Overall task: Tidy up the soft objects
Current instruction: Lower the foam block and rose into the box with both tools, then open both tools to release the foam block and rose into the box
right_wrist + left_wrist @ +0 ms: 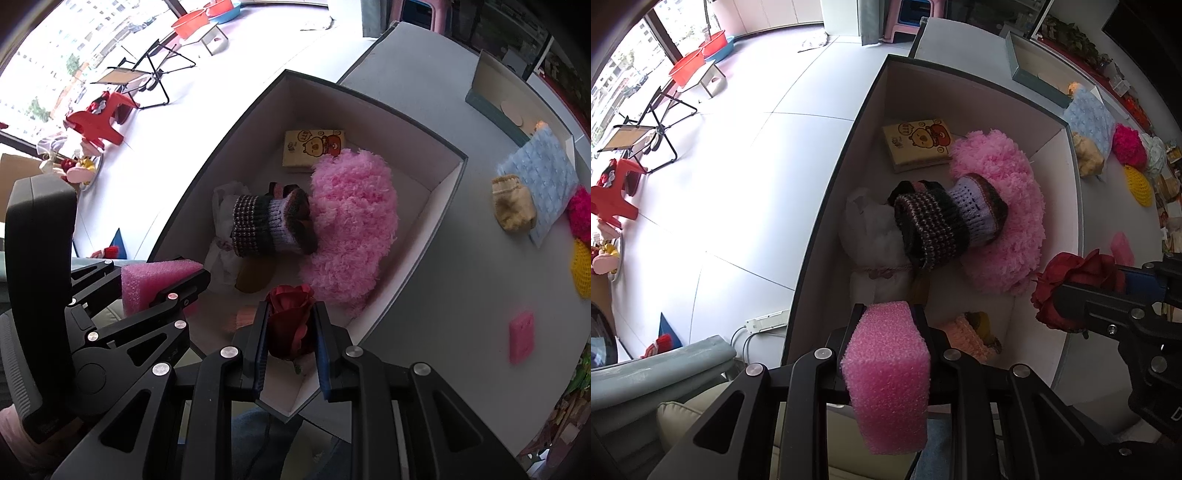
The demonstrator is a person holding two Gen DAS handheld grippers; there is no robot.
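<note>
Pink foam sponge (888,373) sits pinched in the left gripper (888,314) above the near end of the open box (827,206), over a knitted sock (942,225) and fluffy pink cushion (1001,210). From the right wrist, the right gripper (290,325) clamps a red fabric rose (290,317) over the box's near corner; released here, it may catch the rim and tumble outside.

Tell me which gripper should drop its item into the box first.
Probably the right. Its gripper holds the red rose already over the box's open near end. The left gripper, clamping the pink foam sponge, sits at the near-left wall, with knitted pieces below.
</note>
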